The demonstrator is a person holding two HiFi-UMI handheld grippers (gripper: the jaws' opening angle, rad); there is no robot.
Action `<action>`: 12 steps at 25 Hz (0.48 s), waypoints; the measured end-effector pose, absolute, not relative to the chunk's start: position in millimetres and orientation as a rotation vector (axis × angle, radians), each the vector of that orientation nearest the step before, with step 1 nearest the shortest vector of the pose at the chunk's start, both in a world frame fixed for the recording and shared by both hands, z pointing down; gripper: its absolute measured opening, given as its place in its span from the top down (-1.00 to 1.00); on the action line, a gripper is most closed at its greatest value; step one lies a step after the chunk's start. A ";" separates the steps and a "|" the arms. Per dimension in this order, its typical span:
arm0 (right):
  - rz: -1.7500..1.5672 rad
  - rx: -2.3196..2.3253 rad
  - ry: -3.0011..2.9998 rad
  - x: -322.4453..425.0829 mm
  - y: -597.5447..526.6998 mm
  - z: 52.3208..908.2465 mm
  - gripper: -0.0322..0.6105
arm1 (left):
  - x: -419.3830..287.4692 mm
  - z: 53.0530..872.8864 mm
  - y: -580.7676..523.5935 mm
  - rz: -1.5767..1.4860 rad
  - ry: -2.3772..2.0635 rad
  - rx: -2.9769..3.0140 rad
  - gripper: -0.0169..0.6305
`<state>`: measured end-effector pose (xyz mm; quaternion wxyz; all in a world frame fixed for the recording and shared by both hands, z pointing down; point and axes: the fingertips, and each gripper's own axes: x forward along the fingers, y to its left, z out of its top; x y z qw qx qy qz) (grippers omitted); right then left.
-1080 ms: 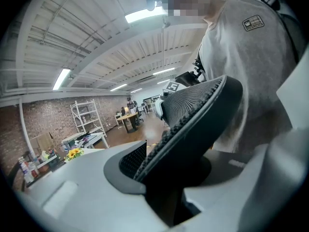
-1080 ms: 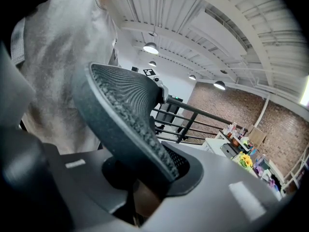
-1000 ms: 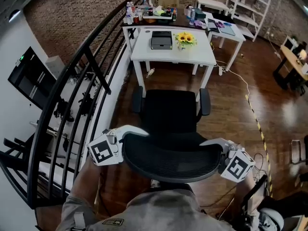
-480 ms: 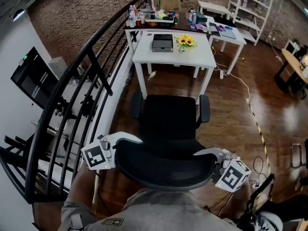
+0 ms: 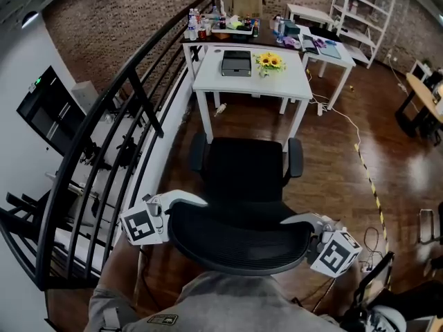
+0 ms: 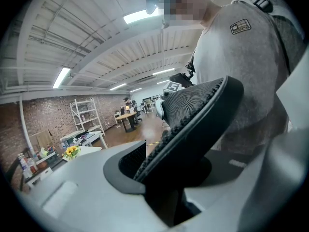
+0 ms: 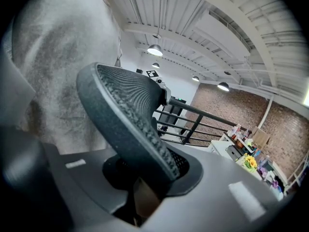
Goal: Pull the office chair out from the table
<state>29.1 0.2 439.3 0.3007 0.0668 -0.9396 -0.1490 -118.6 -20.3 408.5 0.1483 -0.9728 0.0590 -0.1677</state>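
Note:
The black office chair (image 5: 246, 171) stands with its seat facing the white table (image 5: 291, 85), a strip of wooden floor between them. Its curved mesh backrest (image 5: 239, 237) is nearest to me. My left gripper (image 5: 185, 200) is shut on the backrest's left edge and my right gripper (image 5: 297, 220) is shut on its right edge. In the left gripper view the ribbed backrest rim (image 6: 193, 124) runs down into the left gripper (image 6: 169, 187), jaws pressed on it. The right gripper view shows the same rim (image 7: 130, 124) wedged in the right gripper (image 7: 140, 187).
A black railing (image 5: 118, 116) runs along the left, close to the chair. On the table are sunflowers (image 5: 270, 61) and a grey box (image 5: 237, 62). A white cable and striped tape (image 5: 370, 178) lie on the floor to the right. Shelving (image 5: 360, 5) stands far back.
The chair and both grippers came back toward me, widening the gap to the table a little. Over the last half second they have barely shifted. Both grips hold.

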 end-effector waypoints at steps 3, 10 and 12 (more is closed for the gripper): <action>-0.403 0.230 -2.497 26.3 -2.1 437.8 0.57 | -121.0 407.0 -19.7 -0.463 0.205 -2.787 0.48; -0.395 0.431 -2.487 28.6 -11.5 436.2 0.36 | -133.7 399.3 -23.3 -0.306 0.338 -2.752 0.23; -0.387 0.509 -2.484 30.7 -14.5 435.0 0.25 | -154.5 417.7 -27.3 -0.281 0.455 -2.834 0.13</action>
